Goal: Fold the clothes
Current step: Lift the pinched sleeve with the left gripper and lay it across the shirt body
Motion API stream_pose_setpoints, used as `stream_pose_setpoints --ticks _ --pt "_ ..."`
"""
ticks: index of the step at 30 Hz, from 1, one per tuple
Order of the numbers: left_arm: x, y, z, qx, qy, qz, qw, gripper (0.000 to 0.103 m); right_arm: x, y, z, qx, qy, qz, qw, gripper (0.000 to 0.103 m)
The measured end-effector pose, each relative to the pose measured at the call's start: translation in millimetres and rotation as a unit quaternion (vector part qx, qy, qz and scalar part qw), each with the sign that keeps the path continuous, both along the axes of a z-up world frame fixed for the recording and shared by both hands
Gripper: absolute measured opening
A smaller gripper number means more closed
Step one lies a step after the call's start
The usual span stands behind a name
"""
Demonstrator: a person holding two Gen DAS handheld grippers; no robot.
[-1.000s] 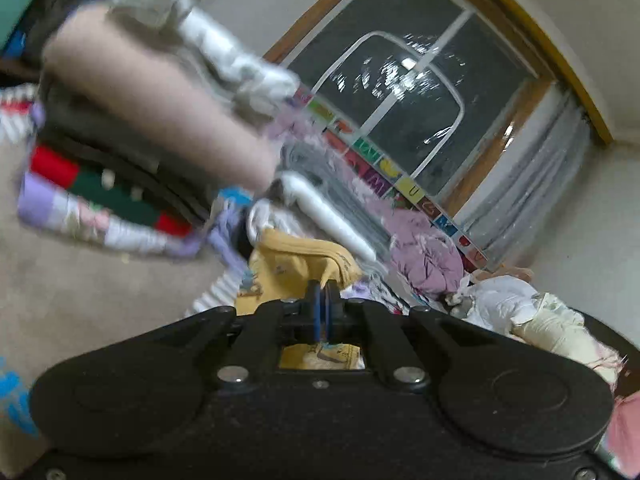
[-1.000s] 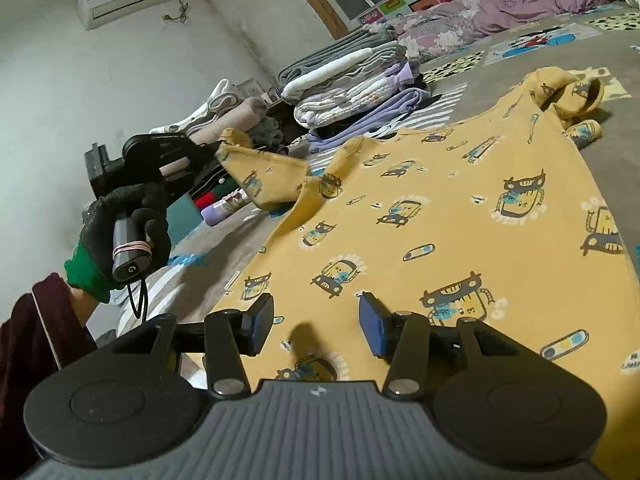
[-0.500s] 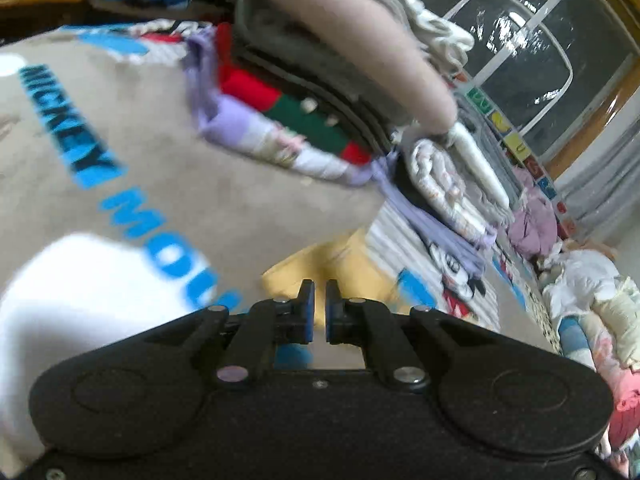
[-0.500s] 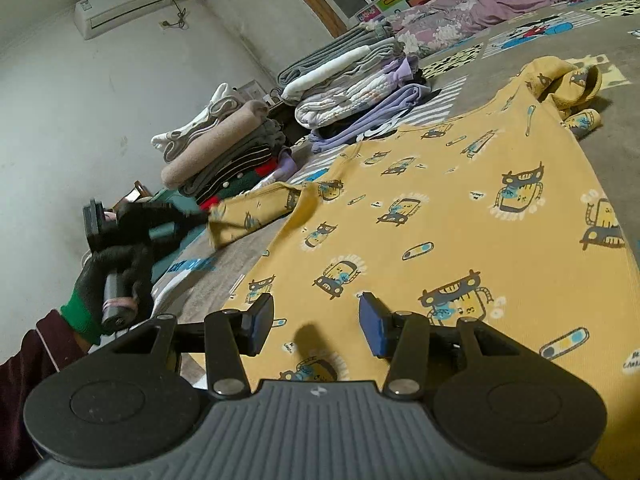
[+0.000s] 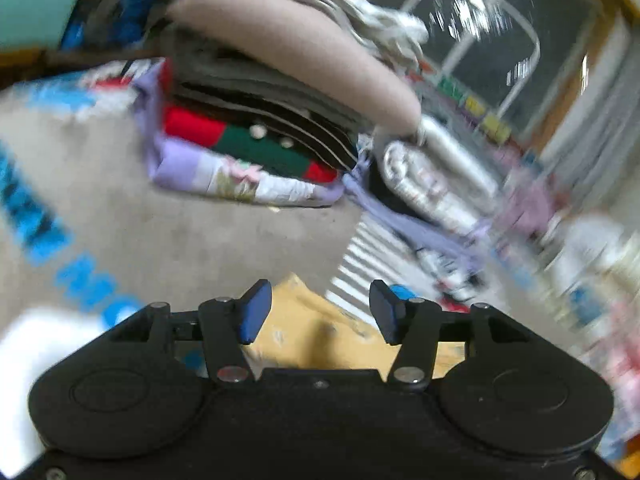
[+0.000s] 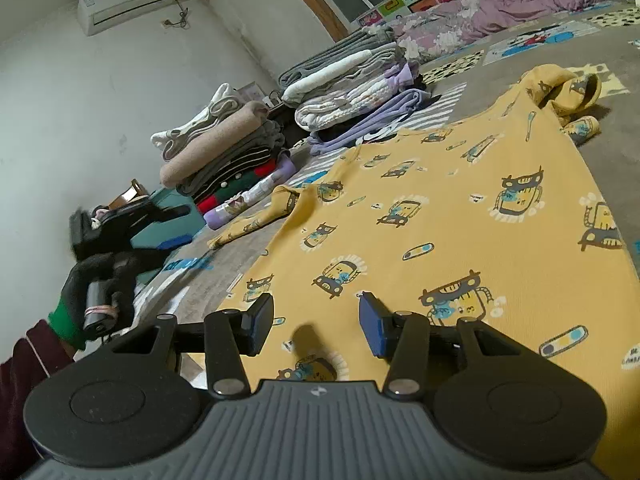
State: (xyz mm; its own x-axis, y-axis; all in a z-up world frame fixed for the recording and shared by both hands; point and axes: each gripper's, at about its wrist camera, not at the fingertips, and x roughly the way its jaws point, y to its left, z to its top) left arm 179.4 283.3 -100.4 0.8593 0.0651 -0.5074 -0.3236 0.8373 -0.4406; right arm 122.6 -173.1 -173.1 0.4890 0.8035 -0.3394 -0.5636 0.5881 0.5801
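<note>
A yellow child's shirt (image 6: 460,216) with cartoon robot prints lies spread flat on the grey bed cover (image 6: 612,64). Its left sleeve (image 6: 256,220) lies stretched out flat to the left. Its right sleeve (image 6: 564,88) is bunched at the far right. My right gripper (image 6: 316,326) is open and empty, low over the shirt's near hem. My left gripper (image 6: 172,228) is open and empty, just left of the sleeve's cuff. In the blurred left wrist view the left gripper (image 5: 320,312) is open over the yellow sleeve end (image 5: 320,328).
Two stacks of folded clothes stand at the back left: one topped by a beige roll (image 6: 224,148), one of grey and lilac items (image 6: 352,88). A crumpled purple blanket (image 6: 520,0) lies by the window. An air conditioner (image 6: 128,0) hangs on the wall.
My left gripper carried the sleeve out to the left and down, then opened and let it go; the sleeve now lies flat. The right gripper has stayed open in place.
</note>
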Motion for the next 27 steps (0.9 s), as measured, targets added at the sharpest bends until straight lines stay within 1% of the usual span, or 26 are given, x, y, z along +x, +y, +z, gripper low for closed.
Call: stream_pose_setpoints --ticks 1,3,4,5,6,7,8,9,11,14,15,18,21,23,25,26,27 --pt "12.1 -4.1 -0.6 0.028 0.014 -0.002 0.9995 0.053 -0.5 0.1 0.0 -0.001 -0.001 -0.001 1.0 0.048" --pt "31.6 -7.5 -5.6 0.039 0.038 -0.018 0.9983 0.053 -1.6 0.4 0.0 -0.002 -0.004 -0.002 1.0 0.048" --pt "38.7 -9.4 -9.0 0.042 0.049 -0.022 0.9976 0.051 -1.7 0.1 -0.2 -0.001 -0.004 -0.002 1.0 0.048" --pt "46.4 -11.3 -13.5 0.05 0.066 -0.027 0.9962 0.043 -1.5 -0.7 -0.6 0.001 -0.003 -0.002 1.0 0.048" --pt "50.5 -14.3 -16.2 0.069 0.079 -0.025 0.9942 0.014 -0.9 -1.4 -1.0 0.003 -0.002 -0.001 1.0 0.048" --pt "48.5 -13.8 -15.1 0.073 0.073 -0.029 0.9942 0.006 -0.1 -2.0 -1.5 0.005 0.0 -0.001 1.0 0.048" --pt "46.2 -13.0 -13.9 0.076 0.067 -0.034 0.9943 0.005 0.4 -2.6 -1.9 0.007 0.002 0.0 1.0 0.048" --pt "43.8 -12.2 -12.8 0.079 0.06 -0.038 0.9943 0.0 0.9 -3.0 -2.2 0.009 0.003 0.0 1.0 0.048" --pt "35.1 -13.1 -7.3 0.09 0.04 -0.048 0.994 0.0 1.7 -4.0 -2.7 0.013 0.006 0.002 1.0 0.048" --pt "3.8 -16.6 4.5 0.106 -0.012 -0.08 0.9911 0.0 1.9 -4.7 -3.1 0.016 0.009 0.002 1.0 0.048" --pt "-6.7 -17.7 8.4 0.111 -0.029 -0.091 0.9893 0.0 2.0 -4.9 -3.1 0.017 0.009 0.002 1.0 0.048" --pt "-41.8 -27.5 12.7 0.132 -0.05 -0.136 0.9807 0.0 1.8 -5.5 -3.3 0.019 0.011 0.002 1.0 0.048" --pt "-65.0 -46.1 10.6 0.163 -0.045 -0.184 0.9682 0.0 0.9 -5.2 -2.9 0.018 0.009 0.002 1.0 0.048" --pt "-75.8 -58.1 6.6 0.19 -0.024 -0.212 0.9584 0.0 0.7 -5.2 -2.8 0.018 0.009 0.001 1.0 0.048" --pt "-85.8 -65.0 -0.7 0.218 0.003 -0.224 0.9499 0.0 0.5 -5.5 -2.8 0.018 0.009 0.001 1.0 0.048" --pt "-89.6 -63.7 -4.6 0.218 0.017 -0.216 0.9516 0.0 0.5 -5.5 -2.8 0.018 0.009 0.0 1.0 0.048" --pt "-91.9 -61.5 -7.5 0.213 0.025 -0.205 0.9549 0.0 0.6 -5.6 -2.8 0.018 0.009 0.0 1.0 0.048"
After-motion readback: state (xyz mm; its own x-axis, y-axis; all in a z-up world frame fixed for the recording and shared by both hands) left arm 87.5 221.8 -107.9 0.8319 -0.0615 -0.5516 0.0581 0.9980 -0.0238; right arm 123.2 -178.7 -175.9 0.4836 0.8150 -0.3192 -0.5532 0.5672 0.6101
